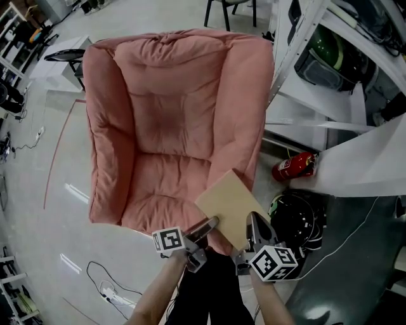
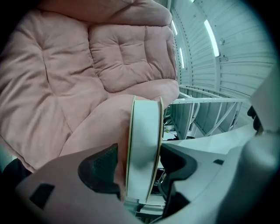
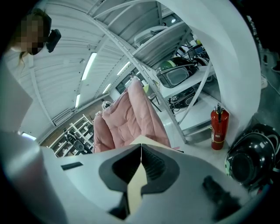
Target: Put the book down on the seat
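Observation:
A tan-covered book (image 1: 231,204) hangs over the front right corner of the pink padded chair's seat (image 1: 158,187). My left gripper (image 1: 207,227) is at the book's near left edge. In the left gripper view the book (image 2: 143,148) stands edge on between the jaws, white pages showing. The left pad (image 2: 98,168) stands clear of it with a strip of pink cushion visible in the gap, so the jaws are open. My right gripper (image 1: 255,227) is shut on the book's near right corner; its pads pinch the thin tan cover (image 3: 136,183).
White shelving (image 1: 330,120) stands right of the chair, with a red fire extinguisher (image 1: 293,166) and a black helmet (image 1: 298,219) on the floor beside it. A cable with a plug strip (image 1: 108,291) lies on the floor at front left. A dark chair's legs (image 1: 229,14) are behind.

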A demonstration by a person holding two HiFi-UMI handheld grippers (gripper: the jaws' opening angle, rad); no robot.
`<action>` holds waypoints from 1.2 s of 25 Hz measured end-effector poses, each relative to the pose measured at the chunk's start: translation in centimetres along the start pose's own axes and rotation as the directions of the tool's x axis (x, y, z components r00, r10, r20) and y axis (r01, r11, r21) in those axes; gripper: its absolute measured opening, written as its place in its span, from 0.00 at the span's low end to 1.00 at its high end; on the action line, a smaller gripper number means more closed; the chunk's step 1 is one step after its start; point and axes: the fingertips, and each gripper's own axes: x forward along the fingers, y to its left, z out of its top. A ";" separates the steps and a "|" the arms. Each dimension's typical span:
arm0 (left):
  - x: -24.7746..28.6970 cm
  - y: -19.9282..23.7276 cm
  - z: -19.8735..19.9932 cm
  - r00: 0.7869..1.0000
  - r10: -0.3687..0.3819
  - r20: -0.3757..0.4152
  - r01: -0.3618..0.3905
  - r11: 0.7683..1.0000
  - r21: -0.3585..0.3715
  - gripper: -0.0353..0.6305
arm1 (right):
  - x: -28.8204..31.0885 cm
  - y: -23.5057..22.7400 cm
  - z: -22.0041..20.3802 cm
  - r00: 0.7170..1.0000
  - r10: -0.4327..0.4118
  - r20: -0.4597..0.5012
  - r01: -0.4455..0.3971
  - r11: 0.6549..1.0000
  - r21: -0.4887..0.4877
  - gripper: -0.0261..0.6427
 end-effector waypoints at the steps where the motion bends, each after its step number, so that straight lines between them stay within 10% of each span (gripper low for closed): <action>1: -0.2 -0.1 0.0 1.000 -0.001 0.007 0.001 1.000 -0.004 0.49 | -0.2 0.0 0.0 1.000 -0.002 0.001 0.002 1.000 0.000 0.06; 12: -2.6 -1.8 -0.4 0.996 -0.064 0.061 0.067 0.997 -0.039 0.49 | -1.6 1.6 -0.3 1.000 0.006 0.015 -0.006 1.000 -0.015 0.06; 21: -5.7 -1.6 -0.2 0.994 0.044 0.097 -0.045 0.999 0.008 0.49 | -3.3 3.5 -1.5 1.000 0.018 0.006 -0.018 1.000 -0.003 0.06; 30: -9.3 -5.9 0.6 0.972 0.124 0.201 -0.166 0.963 0.211 0.43 | -5.5 6.7 -0.2 0.999 0.039 0.007 -0.039 0.998 -0.058 0.06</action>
